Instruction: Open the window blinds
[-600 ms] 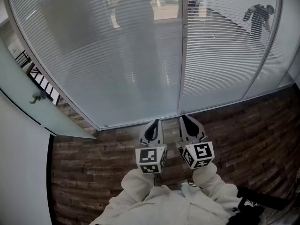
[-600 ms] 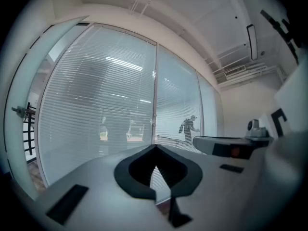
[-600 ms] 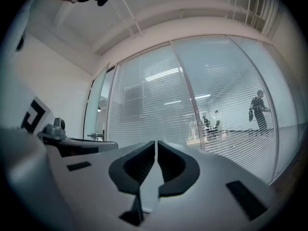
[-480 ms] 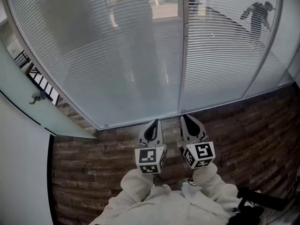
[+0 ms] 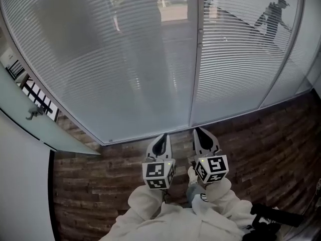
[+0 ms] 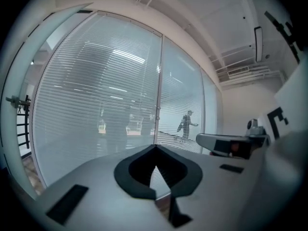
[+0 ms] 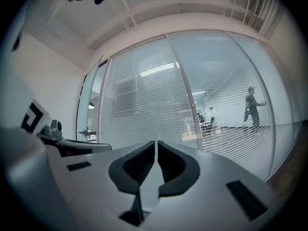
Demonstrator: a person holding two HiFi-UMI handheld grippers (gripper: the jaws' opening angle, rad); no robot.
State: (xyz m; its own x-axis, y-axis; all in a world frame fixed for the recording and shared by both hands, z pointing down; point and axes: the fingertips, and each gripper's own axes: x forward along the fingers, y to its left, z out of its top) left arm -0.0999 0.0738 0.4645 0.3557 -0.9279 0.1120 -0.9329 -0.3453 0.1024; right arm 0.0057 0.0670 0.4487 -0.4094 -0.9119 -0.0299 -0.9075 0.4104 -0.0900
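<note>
Grey slatted blinds (image 5: 115, 64) cover the glass ahead in my head view. In the left gripper view, my left gripper (image 6: 155, 146) has its jaws together, empty. In the right gripper view, my right gripper (image 7: 157, 142) is likewise closed on nothing, facing the blinds.

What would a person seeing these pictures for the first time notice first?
The lowered blinds fill the view ahead. Behind them, at the upper right, a person shows as a dark figure. Near the bottom, the left gripper and right gripper hang side by side over the floor, both shut and empty.
</note>
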